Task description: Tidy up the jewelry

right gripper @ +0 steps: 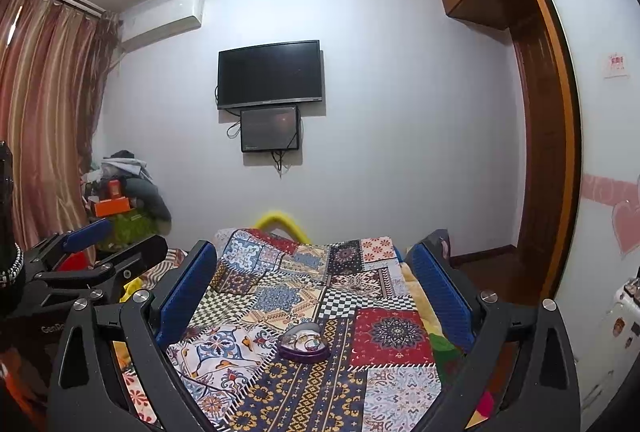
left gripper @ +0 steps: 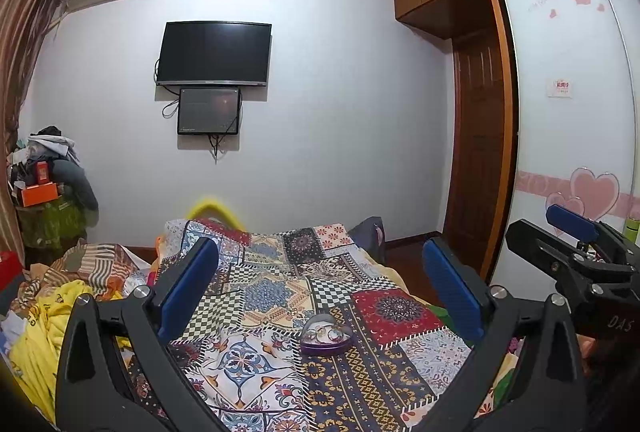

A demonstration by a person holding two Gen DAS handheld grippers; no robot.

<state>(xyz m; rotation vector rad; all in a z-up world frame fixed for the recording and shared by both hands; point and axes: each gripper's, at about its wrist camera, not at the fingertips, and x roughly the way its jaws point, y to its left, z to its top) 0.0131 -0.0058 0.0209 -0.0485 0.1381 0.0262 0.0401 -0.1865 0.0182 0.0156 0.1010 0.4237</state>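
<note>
A small purple heart-shaped jewelry box (left gripper: 326, 339) sits open on the patchwork bedspread (left gripper: 280, 284), with gold rings or earrings inside. It also shows in the right wrist view (right gripper: 304, 343). My left gripper (left gripper: 320, 272) is open and empty, held above the bed with the box between and ahead of its blue fingers. My right gripper (right gripper: 312, 276) is open and empty too, framing the same box. The right gripper shows at the right of the left wrist view (left gripper: 576, 232); the left gripper shows at the left of the right wrist view (right gripper: 100, 244).
A pile of yellow and striped clothes (left gripper: 60, 308) lies left of the bed. A heap of bags and orange boxes (left gripper: 44, 188) stands in the far left corner. A TV (left gripper: 214, 54) hangs on the far wall. A wardrobe with a sliding door (left gripper: 568, 112) is on the right.
</note>
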